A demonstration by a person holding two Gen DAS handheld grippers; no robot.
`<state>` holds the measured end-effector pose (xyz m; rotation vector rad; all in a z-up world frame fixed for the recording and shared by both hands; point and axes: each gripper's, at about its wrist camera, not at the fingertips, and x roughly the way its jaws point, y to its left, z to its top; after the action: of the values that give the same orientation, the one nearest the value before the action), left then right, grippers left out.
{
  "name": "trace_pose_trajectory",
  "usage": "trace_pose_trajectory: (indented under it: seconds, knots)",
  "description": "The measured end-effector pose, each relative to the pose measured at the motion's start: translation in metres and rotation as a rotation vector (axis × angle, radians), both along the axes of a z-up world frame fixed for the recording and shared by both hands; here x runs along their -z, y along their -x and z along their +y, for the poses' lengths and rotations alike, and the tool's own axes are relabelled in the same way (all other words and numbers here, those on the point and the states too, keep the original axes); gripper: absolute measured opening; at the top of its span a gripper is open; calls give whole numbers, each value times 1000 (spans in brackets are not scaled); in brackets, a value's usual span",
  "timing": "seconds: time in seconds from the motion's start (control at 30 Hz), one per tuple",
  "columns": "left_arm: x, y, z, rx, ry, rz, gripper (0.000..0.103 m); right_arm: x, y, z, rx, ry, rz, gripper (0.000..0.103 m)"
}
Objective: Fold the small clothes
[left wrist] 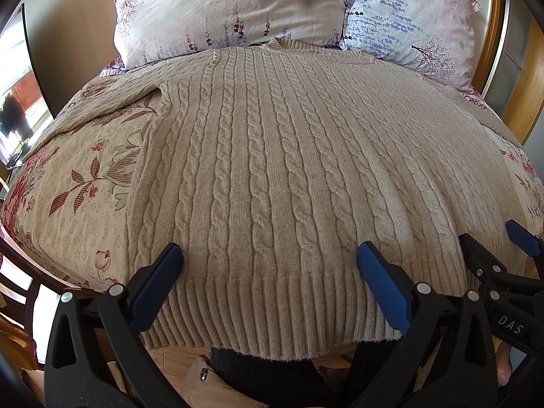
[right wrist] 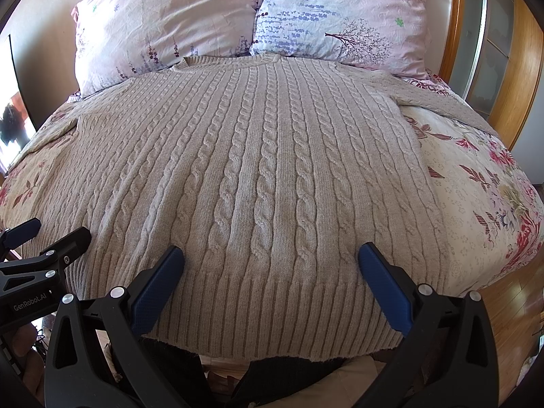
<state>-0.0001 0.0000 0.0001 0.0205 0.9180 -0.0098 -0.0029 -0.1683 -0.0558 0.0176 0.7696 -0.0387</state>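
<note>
A beige cable-knit sweater lies flat on the bed, collar toward the pillows, ribbed hem hanging over the near edge. Its sleeves spread out to both sides. My left gripper is open, its blue-padded fingers spread wide above the hem's left part. My right gripper is also open over the hem's right part, nothing between its fingers. In the left wrist view the right gripper shows at the right edge. The left gripper shows at the left edge of the right wrist view.
The bed has a floral cover. Two floral pillows lean at the headboard. A wooden wardrobe frame stands on the right, a window on the left. Wooden floor and a person's dark trousers are below the hem.
</note>
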Motion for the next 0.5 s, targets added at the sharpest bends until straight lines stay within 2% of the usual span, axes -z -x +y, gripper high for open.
trace_pose_trajectory:
  seconds: [0.3, 0.5]
  knots:
    - [0, 0, 0, 0, 0, 1, 101, 0, 0, 0, -1, 1, 2, 102]
    - [1, -6, -3, 9, -5, 27, 101, 0, -3, -2, -22, 4, 36, 102]
